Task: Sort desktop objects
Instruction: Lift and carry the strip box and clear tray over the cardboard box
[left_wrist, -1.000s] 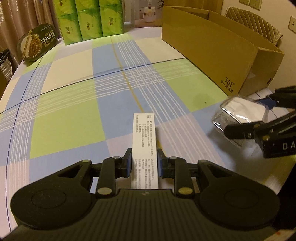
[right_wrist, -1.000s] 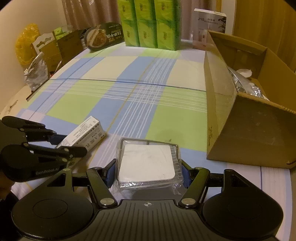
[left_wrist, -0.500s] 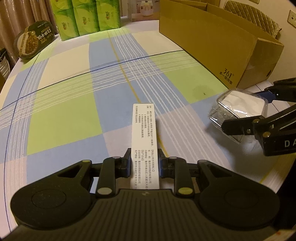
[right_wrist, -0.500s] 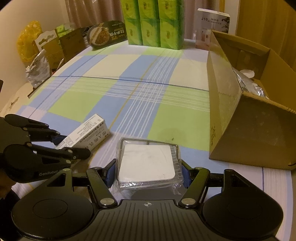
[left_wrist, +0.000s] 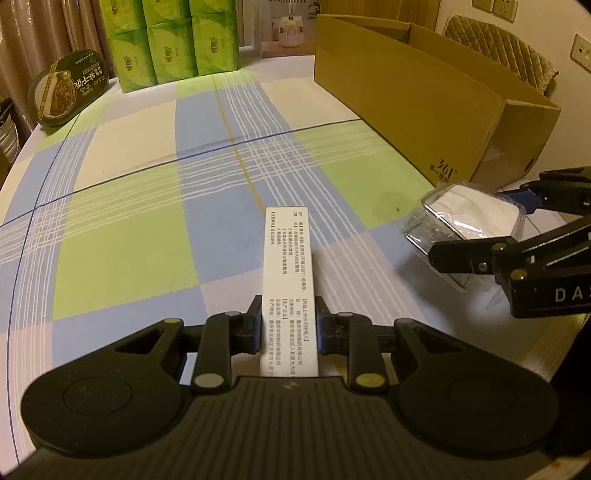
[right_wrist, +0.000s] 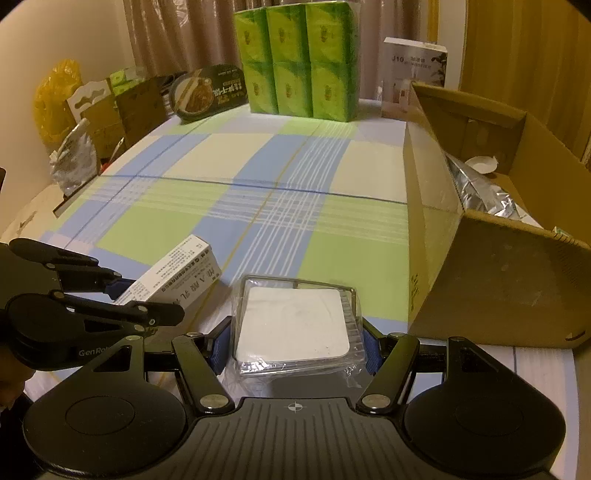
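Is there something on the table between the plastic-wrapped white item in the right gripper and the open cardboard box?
Nothing visible lies between them. The wrapped item, held in the right gripper, has only bare tablecloth before the cardboard box; only the box's own tall side wall must be cleared.

I see a tablecloth (left_wrist: 122, 254) with green, blue and cream checks, a brown cardboard box (left_wrist: 424, 99), and green packs (right_wrist: 297, 59).
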